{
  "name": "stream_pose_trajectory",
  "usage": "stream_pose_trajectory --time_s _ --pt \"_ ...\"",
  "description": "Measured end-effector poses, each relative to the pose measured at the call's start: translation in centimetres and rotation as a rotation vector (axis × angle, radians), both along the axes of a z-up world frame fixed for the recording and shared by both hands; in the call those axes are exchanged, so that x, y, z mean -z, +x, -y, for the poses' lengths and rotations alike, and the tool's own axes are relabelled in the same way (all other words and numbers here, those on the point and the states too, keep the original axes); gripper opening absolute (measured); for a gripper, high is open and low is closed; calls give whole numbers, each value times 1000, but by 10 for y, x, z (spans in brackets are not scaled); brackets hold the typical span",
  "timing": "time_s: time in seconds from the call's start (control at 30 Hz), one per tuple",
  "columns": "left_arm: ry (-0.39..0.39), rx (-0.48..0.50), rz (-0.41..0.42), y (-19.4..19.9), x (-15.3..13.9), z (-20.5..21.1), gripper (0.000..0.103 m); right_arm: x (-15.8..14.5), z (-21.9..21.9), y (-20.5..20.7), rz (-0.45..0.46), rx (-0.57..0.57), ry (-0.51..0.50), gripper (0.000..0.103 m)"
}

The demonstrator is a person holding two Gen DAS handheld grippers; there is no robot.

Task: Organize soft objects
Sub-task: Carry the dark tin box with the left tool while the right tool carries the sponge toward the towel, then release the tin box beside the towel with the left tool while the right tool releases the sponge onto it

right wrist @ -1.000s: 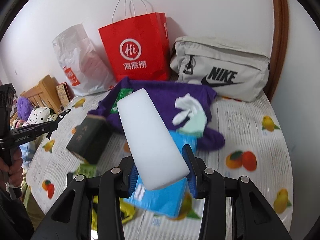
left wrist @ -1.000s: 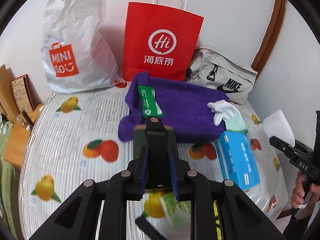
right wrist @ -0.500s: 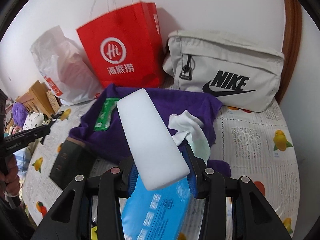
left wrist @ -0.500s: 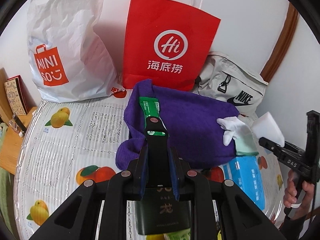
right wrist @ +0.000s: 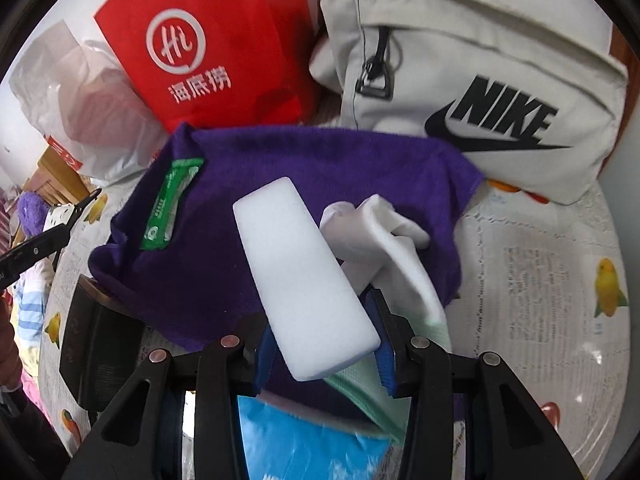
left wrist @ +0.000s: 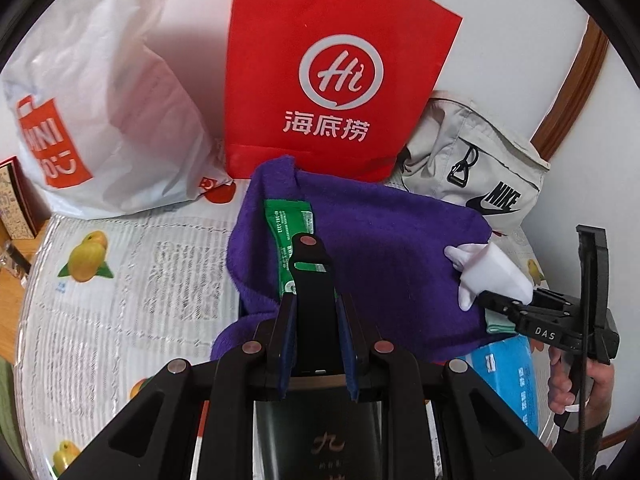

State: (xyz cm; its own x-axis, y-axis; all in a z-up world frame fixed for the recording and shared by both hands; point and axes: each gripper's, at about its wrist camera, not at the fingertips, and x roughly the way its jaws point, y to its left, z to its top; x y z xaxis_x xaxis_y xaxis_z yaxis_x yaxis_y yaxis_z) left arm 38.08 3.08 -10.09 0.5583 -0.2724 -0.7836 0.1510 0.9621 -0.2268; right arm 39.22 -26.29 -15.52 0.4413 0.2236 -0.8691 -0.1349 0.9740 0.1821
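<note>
1. Sponge (right wrist: 306, 280), white, sits clamped in the right gripper (right wrist: 324, 356) above the purple towel (right wrist: 320, 168).
2. Left gripper (left wrist: 314, 308) is closed on a black strap (left wrist: 312, 276), over the towel's green packet (left wrist: 286, 232).
3. Towel lies on the table (left wrist: 120, 280), before a red bag (left wrist: 332, 80).

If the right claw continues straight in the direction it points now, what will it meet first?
Probably the purple towel. The right claw holds a white sponge that sticks out ahead, so the sponge tip would likely touch the towel first, beside the white sock. Depth is unclear.

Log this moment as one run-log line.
left gripper: shut, empty | right gripper: holding white sponge | over purple towel
</note>
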Motion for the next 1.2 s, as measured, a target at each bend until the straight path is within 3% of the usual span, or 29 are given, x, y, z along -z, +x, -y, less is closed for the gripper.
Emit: stream_pose_trajectory --time_s 0.2,0.43,0.93,1.2 --pt "-1 23 -15 16 8 8 20 10 0 12 -35 -27 16 46" --pt "12 27 -63 41 23 16 20 14 -5 9 -41 -82 -22 66" --pt "51 30 -153 67 60 24 20 -25 -11 -12 130 -98 -25 66" --pt "53 23 -197 71 69 24 23 -35 1 -21 154 -64 -13 66"
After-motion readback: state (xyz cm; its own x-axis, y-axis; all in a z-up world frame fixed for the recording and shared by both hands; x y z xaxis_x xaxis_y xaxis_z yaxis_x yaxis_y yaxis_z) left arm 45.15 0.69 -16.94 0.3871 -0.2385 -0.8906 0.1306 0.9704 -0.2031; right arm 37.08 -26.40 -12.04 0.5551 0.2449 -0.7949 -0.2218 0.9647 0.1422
